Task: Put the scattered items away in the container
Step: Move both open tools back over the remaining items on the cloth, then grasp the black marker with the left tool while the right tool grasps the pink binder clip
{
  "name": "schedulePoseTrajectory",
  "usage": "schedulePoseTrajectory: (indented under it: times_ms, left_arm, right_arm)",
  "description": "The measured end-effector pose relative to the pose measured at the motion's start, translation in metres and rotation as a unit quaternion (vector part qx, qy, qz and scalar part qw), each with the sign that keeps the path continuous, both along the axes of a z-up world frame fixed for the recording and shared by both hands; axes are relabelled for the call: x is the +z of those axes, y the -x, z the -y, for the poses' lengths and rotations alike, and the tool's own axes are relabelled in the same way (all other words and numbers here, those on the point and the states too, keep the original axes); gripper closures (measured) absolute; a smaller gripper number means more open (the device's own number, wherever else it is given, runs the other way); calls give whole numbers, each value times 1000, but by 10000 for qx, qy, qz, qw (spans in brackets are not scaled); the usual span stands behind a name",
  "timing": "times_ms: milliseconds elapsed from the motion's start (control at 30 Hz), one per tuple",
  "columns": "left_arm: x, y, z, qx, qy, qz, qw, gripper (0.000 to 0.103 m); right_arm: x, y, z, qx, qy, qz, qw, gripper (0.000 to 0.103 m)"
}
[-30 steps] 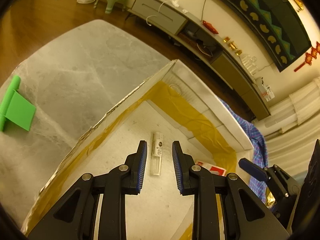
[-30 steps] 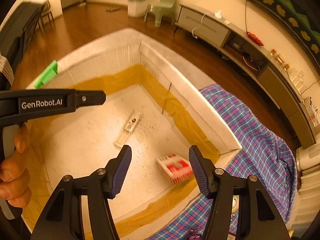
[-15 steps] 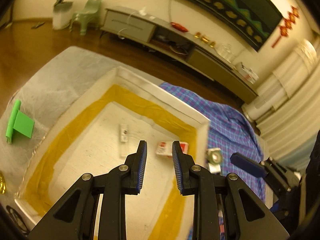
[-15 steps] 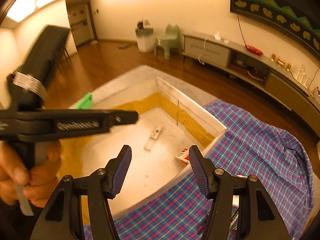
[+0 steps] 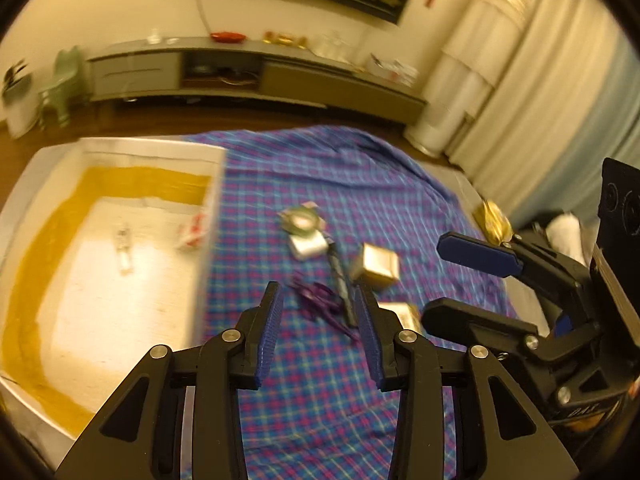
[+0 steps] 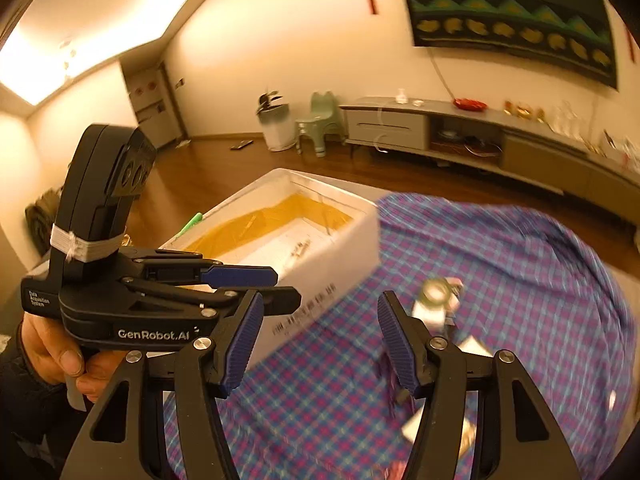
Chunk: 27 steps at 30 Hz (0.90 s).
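Note:
The white foam box (image 5: 216, 184) with yellow tape inside stands on the left; a clear tube (image 5: 124, 248) and a red-and-white pack (image 5: 192, 232) lie in it. On the blue plaid cloth (image 5: 320, 176) lie a tape roll (image 5: 300, 220), a white block (image 5: 308, 246), a dark pen (image 5: 340, 280), a purple clip (image 5: 320, 300) and a gold box (image 5: 376, 268). My left gripper (image 5: 320, 336) is open and empty above the purple clip. My right gripper (image 6: 320, 340) is open and empty above the cloth; it also shows in the left wrist view (image 5: 456, 280). The box (image 6: 360, 236) shows there too.
A low grey TV cabinet (image 6: 460, 132) runs along the far wall, with a green stool (image 6: 320, 120) and a white bin (image 6: 276, 124) beside it. A gold foil item (image 5: 494, 220) lies at the cloth's right edge. White curtains (image 5: 540, 100) hang on the right.
Both grippers have lifted out of the box and swung right, over the plaid cloth with the scattered items. The left gripper's jaws have widened. The tube and pack stay in the box.

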<state>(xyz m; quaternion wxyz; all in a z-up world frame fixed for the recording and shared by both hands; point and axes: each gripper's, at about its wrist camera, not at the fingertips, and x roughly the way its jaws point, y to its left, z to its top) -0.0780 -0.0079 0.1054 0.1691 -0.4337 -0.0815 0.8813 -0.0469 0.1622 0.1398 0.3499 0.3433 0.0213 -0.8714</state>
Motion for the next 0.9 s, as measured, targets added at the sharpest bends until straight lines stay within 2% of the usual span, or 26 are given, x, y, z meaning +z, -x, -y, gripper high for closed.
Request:
schedulePoseTrajectory:
  times_ms: [67, 167, 300, 433, 667, 767, 867, 900]
  left_arm:
    - [-10, -3, -14, -89, 125, 95, 9998, 63]
    - [-24, 0, -25, -79, 297, 229, 9993, 63]
    - [-43, 5, -32, -63, 451, 435, 9980, 63]
    - [-61, 7, -40, -134, 450, 601, 9971, 63]
    - [-90, 20, -60, -233, 392, 888, 9950, 59]
    - [-103, 29, -71, -213, 507, 911, 9943, 57]
    - [-107, 37, -82, -204, 614, 800, 9947, 57]
    - [-107, 39, -85, -203, 646, 734, 9950, 57]
  right_arm:
    - [-11, -11, -18, -112, 31, 60, 9999, 42]
    - [-43, -25, -45, -218, -43, 317, 9993, 42]
    - [-101, -23, -51, -247, -636, 880, 9938, 45]
    - [-137, -18, -59, -288, -847, 1245, 9882, 46]
    - [-160, -15, -68, -279, -942, 1424, 9849, 46]
    - [-168, -19, -65, -237, -1183, 1357, 9834, 47]
    - [-169, -22, -61, -217, -1370, 1106, 9841, 54]
    - [-168, -22, -61, -223, -1408, 1072, 9840, 61]
